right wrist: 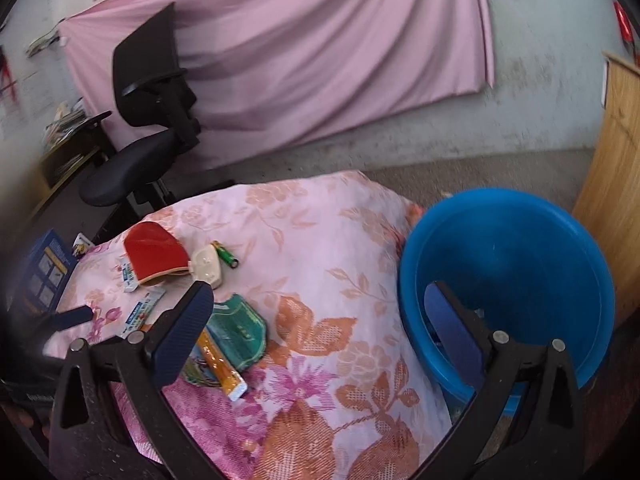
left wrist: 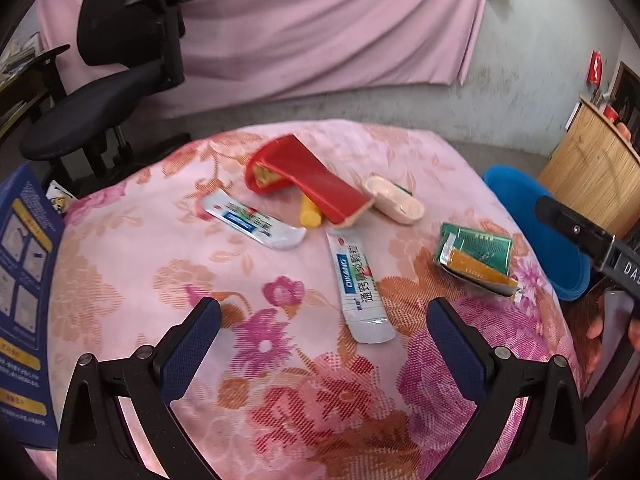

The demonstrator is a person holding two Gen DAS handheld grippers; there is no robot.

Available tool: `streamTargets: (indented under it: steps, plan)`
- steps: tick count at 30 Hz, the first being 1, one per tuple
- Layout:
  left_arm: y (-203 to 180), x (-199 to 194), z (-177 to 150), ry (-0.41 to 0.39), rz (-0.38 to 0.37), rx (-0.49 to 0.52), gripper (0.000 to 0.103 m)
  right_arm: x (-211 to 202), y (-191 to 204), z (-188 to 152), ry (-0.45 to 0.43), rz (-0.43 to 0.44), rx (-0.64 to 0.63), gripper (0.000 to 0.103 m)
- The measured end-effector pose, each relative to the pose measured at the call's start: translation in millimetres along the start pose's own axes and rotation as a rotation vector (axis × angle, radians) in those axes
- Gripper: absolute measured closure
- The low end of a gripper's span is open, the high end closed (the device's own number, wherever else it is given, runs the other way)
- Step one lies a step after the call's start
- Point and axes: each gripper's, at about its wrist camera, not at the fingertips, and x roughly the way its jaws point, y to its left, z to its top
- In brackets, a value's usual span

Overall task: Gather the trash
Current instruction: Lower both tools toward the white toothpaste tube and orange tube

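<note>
Hovering over the floral cloth (left wrist: pixel 120 264), the left gripper (left wrist: pixel 324 320) has its fingers spread wide with nothing between them. Ahead of it lie two toothpaste tubes: the near tube (left wrist: pixel 360 288) just beyond the fingertips, the far tube (left wrist: pixel 252 220) up and to the left. Beyond them a red case (left wrist: pixel 316 180) lies tilted over a yellow cap (left wrist: pixel 310 216), with a cream case (left wrist: pixel 394 200) just beside it on the right. A green wrapper (left wrist: pixel 476 256) (crumpled, with an orange strip) lies toward the cloth's right edge, near the blue bin (left wrist: pixel 532 208).

Its fingers also apart and empty, the right gripper (right wrist: pixel 320 320) has one finger over the wrapper (right wrist: pixel 240 332) and the other over the bin (right wrist: pixel 508 256), which stands beside the cloth (right wrist: pixel 320 240) and off it. A small green lighter (right wrist: pixel 226 256) lies past the cream case (right wrist: pixel 208 266). A blue box (left wrist: pixel 24 280) sits at the cloth's left edge, an office chair (left wrist: pixel 120 60) behind.
</note>
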Motion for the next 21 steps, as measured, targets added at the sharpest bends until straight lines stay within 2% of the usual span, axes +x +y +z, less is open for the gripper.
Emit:
streamTargets:
  steps: [2, 4, 6, 8, 10, 14, 16, 17, 21]
  plan:
    - [-1.4, 4.8, 1.2, 0.012, 0.008, 0.004, 0.009, 5.2, -5.3, -0.9, 0.033, -0.006, 0.028, 0.000]
    - [-3.8, 6.5, 1.6, 0.012, -0.002, 0.018, 0.025, 7.7, -7.8, -1.2, 0.047, 0.000, 0.040, 0.000]
    - [-7.7, 6.8, 0.9, 0.014, 0.000, 0.041, 0.036, 7.5, -7.0, -1.1, 0.046, 0.006, 0.034, 0.000]
    - [-12.8, 6.1, -1.0, 0.010, -0.013, 0.074, 0.042, 6.9, -3.4, -1.0, 0.042, 0.006, 0.017, 0.000]
    - [-18.7, 6.5, -1.9, 0.007, -0.025, 0.100, 0.058, 7.6, 1.3, -1.1, 0.047, 0.006, -0.006, 0.000]
    - [-21.7, 9.3, -3.0, 0.010, -0.042, 0.119, 0.073, 12.8, 2.7, -1.4, 0.076, 0.003, -0.011, 0.000]
    - [-19.6, 9.8, -2.7, 0.011, -0.041, 0.105, 0.084, 13.5, 1.1, -1.3, 0.078, 0.016, -0.004, 0.000]
    - [-18.2, 9.3, -2.1, 0.011, -0.040, 0.096, 0.085, 12.7, 0.6, -1.4, 0.075, 0.026, -0.002, 0.000]
    - [-14.6, 3.7, -3.8, 0.008, -0.043, 0.082, 0.085, 11.8, 7.1, -3.0, 0.080, 0.091, -0.037, 0.019]
